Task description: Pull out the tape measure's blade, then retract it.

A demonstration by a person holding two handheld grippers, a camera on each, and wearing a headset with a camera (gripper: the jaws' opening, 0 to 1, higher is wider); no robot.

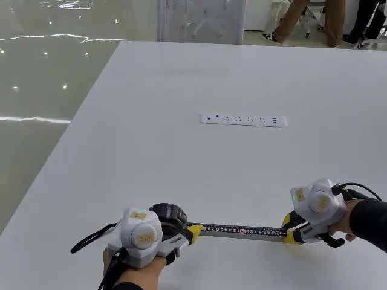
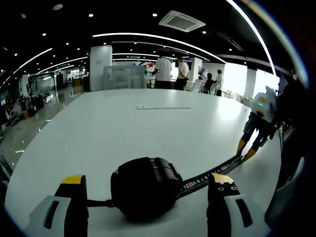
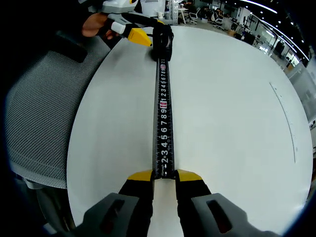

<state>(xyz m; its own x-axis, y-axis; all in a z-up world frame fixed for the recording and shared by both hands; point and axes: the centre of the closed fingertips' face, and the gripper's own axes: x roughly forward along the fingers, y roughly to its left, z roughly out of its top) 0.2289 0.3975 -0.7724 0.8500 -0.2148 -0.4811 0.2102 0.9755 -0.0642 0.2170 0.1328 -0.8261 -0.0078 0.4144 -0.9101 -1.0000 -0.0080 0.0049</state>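
The black tape measure case (image 1: 171, 216) lies on the white table (image 1: 181, 151) at the near edge. My left gripper (image 1: 181, 232) stands open around the case (image 2: 145, 190), with a small gap showing at each jaw. The blade (image 1: 242, 230) runs out of the case to the right. My right gripper (image 1: 289, 229) is shut on the blade's end. In the right gripper view the numbered blade (image 3: 163, 113) stretches from my right gripper (image 3: 165, 175) up to the case (image 3: 163, 40) and the left gripper (image 3: 143, 37). The right gripper (image 2: 245, 150) also appears in the left gripper view.
A white power strip (image 1: 243, 119) lies mid-table, beyond the blade. The case's black strap (image 1: 91, 237) trails to the left. The table's left edge drops to a glossy floor (image 1: 42, 90). People stand far behind. A grey mesh chair (image 3: 39, 113) sits by the near edge.
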